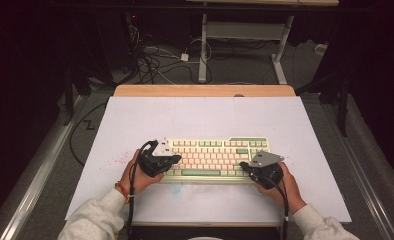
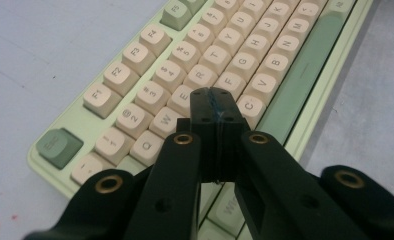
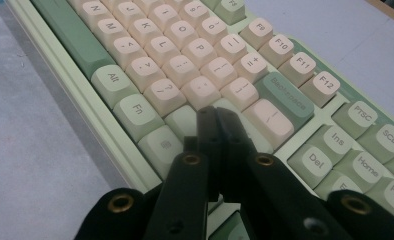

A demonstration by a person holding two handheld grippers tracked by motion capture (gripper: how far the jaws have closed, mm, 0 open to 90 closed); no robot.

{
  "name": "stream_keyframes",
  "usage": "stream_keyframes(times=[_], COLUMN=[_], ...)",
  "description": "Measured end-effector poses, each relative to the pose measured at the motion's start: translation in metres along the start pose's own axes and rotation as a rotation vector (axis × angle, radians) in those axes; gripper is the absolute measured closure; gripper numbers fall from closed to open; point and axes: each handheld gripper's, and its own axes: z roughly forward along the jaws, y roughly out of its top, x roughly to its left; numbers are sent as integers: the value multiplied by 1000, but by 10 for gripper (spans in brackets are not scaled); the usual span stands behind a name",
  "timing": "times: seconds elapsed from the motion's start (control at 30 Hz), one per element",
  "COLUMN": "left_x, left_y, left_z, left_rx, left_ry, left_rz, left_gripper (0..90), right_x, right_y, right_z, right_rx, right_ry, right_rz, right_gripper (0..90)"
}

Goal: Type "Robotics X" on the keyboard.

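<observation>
A pale green keyboard [image 1: 212,159] with cream and green keys lies on the white table top, near the front. My left gripper [image 1: 174,159] is over its left end, jaws pressed together with nothing between them. In the left gripper view the gripper's tips [image 2: 214,95] hover above the keyboard's [image 2: 135,55] keys between E, D and C. My right gripper [image 1: 243,165] is at the keyboard's right end, also shut and empty. In the right gripper view its tips [image 3: 216,112] sit over the keyboard's [image 3: 285,100] keys near the Enter and Shift area.
The white sheet [image 1: 205,120] covers a wooden table [image 1: 205,90] and has free room behind and to both sides of the keyboard. Faint red specks [image 1: 117,160] mark the sheet left of the keyboard. Cables [image 1: 155,60] and a desk frame [image 1: 245,45] stand on the floor beyond.
</observation>
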Motion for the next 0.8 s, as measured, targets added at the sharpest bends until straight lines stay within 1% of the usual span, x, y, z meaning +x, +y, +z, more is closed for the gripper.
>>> stream_keyframes(times=[0.2,0.27,0.3,0.37,0.4,0.47,0.57,0.73,0.8], left_x=[0,0,0,0,0,1,2,4,5], left_y=[12,15,17,19,20,23,26,28,28], left_z=[12,17,19,23,25,27,31,36,36], left_rx=[20,26,34,35,42,37,43,48,38], left_ry=[-10,-19,-14,-19,-14,-15,-2,1,2], left_rz=[21,17,27,24,30,22,26,23,17], left_gripper=[877,877,877,877,877,876,876,868,867], right_x=[0,0,0,0,0,1,0,0,0], right_y=[0,0,0,0,0,0,0,0,0], right_z=[0,0,0,0,0,0,0,0,0], right_rx=[2,1,2,2,2,2,1,1,1], right_ry=[-1,-1,0,-2,-2,-2,-2,-1,-1], right_rz=[1,1,2,2,1,0,0,0,0], right_gripper=[900,900,900,900,900,900,900,900,900])
